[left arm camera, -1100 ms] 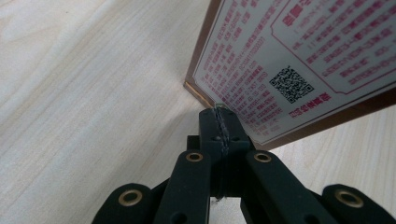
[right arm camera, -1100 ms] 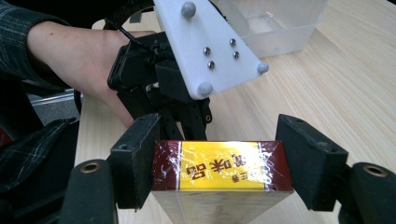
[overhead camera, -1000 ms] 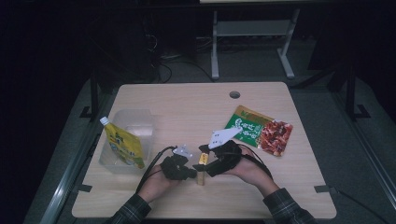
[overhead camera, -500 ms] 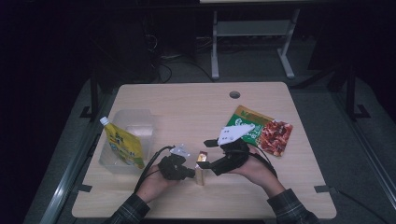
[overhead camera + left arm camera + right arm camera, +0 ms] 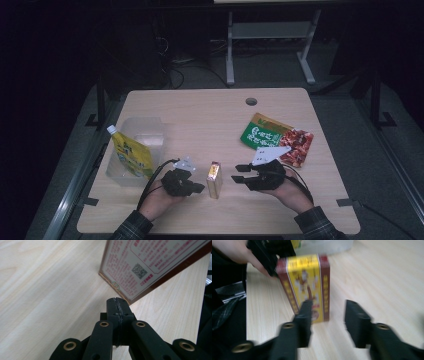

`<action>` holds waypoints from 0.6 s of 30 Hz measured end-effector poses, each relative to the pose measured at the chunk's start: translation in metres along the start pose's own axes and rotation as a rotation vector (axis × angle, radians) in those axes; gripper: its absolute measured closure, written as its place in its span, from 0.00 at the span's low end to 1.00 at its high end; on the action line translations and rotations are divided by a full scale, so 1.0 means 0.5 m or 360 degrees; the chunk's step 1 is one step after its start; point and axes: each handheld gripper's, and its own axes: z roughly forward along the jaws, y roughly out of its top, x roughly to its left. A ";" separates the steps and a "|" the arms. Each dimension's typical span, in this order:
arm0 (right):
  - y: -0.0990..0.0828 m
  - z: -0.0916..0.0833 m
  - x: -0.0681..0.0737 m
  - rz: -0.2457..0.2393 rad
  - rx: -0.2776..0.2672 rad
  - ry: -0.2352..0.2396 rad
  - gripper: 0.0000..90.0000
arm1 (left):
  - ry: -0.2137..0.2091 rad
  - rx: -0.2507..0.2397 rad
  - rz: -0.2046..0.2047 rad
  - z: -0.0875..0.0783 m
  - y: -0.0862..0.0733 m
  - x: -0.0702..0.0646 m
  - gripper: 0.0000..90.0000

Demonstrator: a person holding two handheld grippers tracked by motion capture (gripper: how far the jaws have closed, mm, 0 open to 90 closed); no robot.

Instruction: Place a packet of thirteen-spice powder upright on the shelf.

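Note:
A small yellow and maroon box (image 5: 214, 179) stands upright on the wooden table (image 5: 200, 120) between my two grippers. My left gripper (image 5: 197, 188) is shut, with its tips close to the box's left side. In the left gripper view the shut jaw tips (image 5: 117, 300) sit right below the lower corner of the box's (image 5: 142, 262) white printed face. My right gripper (image 5: 239, 176) is to the right of the box, clear of it. Its jaws have just been closing, but they stand apart with nothing between them (image 5: 329, 305). The box (image 5: 305, 280) stands a little beyond them.
A clear plastic container (image 5: 145, 135) holding a yellow pouch (image 5: 131, 155) stands at the table's left. A green packet (image 5: 261, 134) and a red packet (image 5: 298, 145) lie at the right, just behind my right hand. A cable hole (image 5: 251, 101) is near the far edge.
My right gripper has drawn back to the right, away from the box, and its jaws have narrowed. The left gripper has stayed beside the box.

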 end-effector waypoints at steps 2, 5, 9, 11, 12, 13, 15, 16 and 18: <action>-0.013 0.019 -0.004 0.0013 0.0061 -0.0013 0.87 | -0.0012 0.0020 0.0018 0.007 0.001 -0.003 1.00; -0.028 0.047 -0.012 0.0037 0.0151 -0.0014 0.98 | -0.0021 0.0031 0.0027 0.016 0.002 -0.010 1.00; -0.037 0.074 -0.015 0.0061 0.0216 0.0004 1.00 | -0.0029 0.0029 0.0045 0.021 0.005 -0.012 1.00; -0.039 0.086 -0.015 0.0069 0.0232 0.0020 1.00 | -0.0038 0.0034 0.0046 0.024 0.005 -0.014 1.00; -0.039 0.093 -0.014 0.0069 0.0244 0.0021 1.00 | -0.0041 0.0038 0.0052 0.026 0.005 -0.014 1.00; -0.038 0.100 -0.015 0.0055 0.0258 0.0013 1.00 | -0.0048 0.0038 0.0051 0.027 0.005 -0.015 1.00; -0.036 0.112 -0.016 0.0065 0.0257 0.0029 1.00 | -0.0049 0.0045 0.0060 0.029 0.006 -0.016 1.00; -0.035 0.119 -0.016 0.0070 0.0260 0.0033 1.00 | -0.0054 0.0044 0.0063 0.031 0.005 -0.016 1.00; -0.033 0.131 -0.018 0.0069 0.0270 0.0035 1.00 | -0.0067 0.0041 0.0059 0.033 0.006 -0.018 1.00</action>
